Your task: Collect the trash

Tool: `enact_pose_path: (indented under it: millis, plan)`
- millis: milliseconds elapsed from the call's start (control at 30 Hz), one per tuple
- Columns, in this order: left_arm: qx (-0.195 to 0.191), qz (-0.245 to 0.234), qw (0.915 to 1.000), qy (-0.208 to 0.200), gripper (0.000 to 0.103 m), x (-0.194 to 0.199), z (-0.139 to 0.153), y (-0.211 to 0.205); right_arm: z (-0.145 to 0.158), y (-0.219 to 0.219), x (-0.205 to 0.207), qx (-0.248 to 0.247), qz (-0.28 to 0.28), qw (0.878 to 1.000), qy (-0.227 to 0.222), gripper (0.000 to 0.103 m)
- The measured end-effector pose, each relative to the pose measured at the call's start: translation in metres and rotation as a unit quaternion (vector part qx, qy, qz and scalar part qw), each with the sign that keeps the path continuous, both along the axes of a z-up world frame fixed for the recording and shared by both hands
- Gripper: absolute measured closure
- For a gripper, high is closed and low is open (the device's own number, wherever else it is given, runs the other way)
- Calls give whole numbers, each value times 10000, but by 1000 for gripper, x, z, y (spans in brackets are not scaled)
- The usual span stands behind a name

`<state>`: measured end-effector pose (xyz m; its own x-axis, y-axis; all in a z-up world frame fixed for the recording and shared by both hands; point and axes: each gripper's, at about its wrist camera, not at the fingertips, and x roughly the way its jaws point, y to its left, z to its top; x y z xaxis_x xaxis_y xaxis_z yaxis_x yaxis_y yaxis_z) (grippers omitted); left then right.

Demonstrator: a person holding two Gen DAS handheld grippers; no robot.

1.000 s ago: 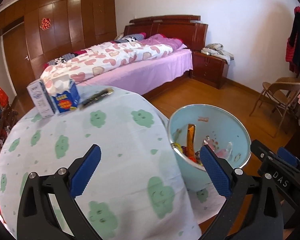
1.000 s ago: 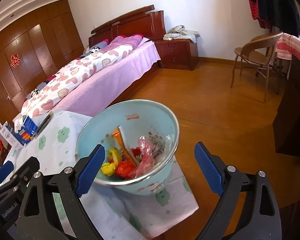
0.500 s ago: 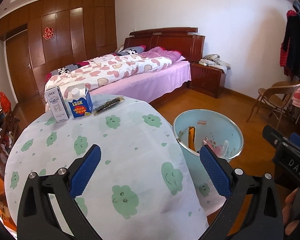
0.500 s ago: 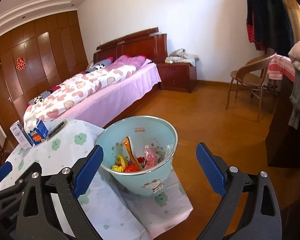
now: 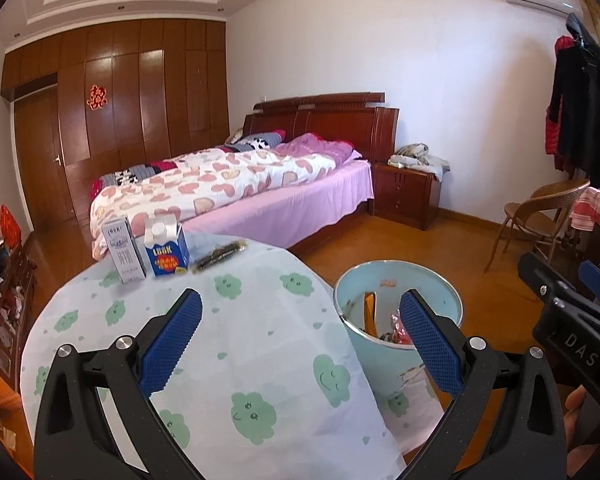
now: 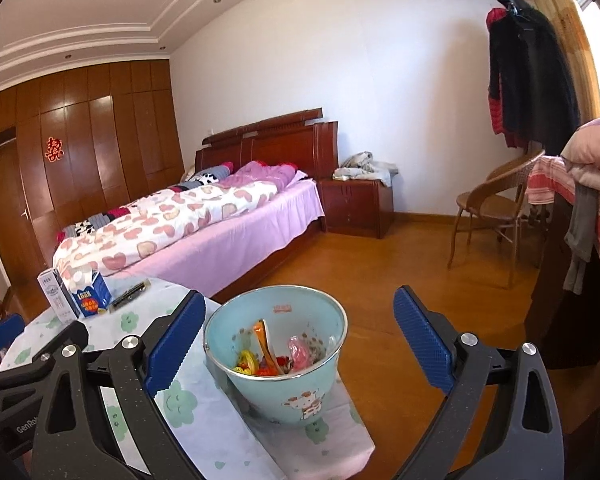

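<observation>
A light blue trash bucket [image 6: 284, 384] stands beside the round table, holding colourful wrappers [image 6: 276, 356]; it also shows in the left wrist view [image 5: 396, 344]. On the table's far edge stand a white carton [image 5: 123, 252], a blue carton [image 5: 167, 251] and a dark flat wrapper [image 5: 220, 255]. My left gripper [image 5: 300, 344] is open and empty above the table [image 5: 236, 360]. My right gripper [image 6: 300, 344] is open and empty, above and behind the bucket.
A bed [image 5: 240, 188] with a heart-pattern quilt lies beyond the table. A nightstand [image 5: 404, 196] and a wicker chair [image 5: 540, 216] stand at the right. Clothes hang on the right wall [image 6: 528, 80]. A low shelf with clutter [image 5: 0, 280] is at the left.
Both grippers have pulled back and risen, so the table and the bucket look smaller and farther. Both stayed open and empty.
</observation>
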<state>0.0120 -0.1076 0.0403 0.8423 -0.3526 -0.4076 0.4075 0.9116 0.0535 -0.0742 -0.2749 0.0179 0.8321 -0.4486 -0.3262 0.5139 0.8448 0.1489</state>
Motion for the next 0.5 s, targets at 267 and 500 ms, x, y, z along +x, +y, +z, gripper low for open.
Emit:
enact_pose_path:
  millis: [267,500]
  plan:
    - [-31,43,10000,-1,6,5,-1,1,10,-4,-1,62,-49,10000,-47,10]
    - [-47,30,10000,-71,6,4,2,2,9,-5,-4,52,-72,9999,-105,10]
